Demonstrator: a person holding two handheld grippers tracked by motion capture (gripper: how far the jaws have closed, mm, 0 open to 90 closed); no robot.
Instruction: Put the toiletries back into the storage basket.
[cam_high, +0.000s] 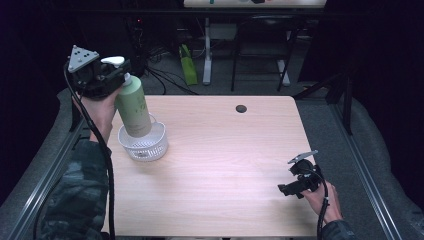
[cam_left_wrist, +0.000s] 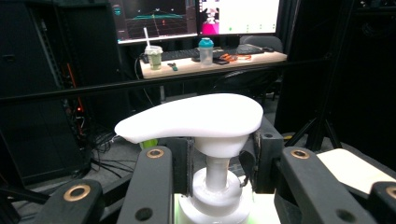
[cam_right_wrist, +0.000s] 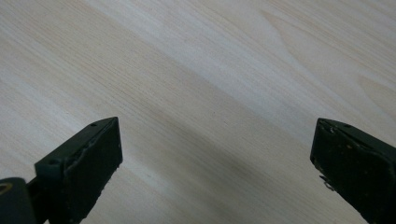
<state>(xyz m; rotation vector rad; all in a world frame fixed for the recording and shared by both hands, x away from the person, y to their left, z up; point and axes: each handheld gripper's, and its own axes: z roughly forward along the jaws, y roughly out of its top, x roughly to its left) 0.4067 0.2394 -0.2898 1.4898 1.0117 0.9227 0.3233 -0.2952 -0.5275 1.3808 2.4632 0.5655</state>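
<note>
The left gripper (cam_high: 116, 71) is clamped on the neck of a green pump bottle (cam_high: 133, 106), just under its white pump head (cam_left_wrist: 191, 117). The bottle hangs tilted below the jaws, its base inside the white basket (cam_high: 143, 145). This looks like the setting-down step; next it needs lowering upright, then letting go. The right gripper (cam_high: 295, 183) rests released, jaws wide, over the bare wooden table (cam_high: 225, 160), well apart from both.
</note>
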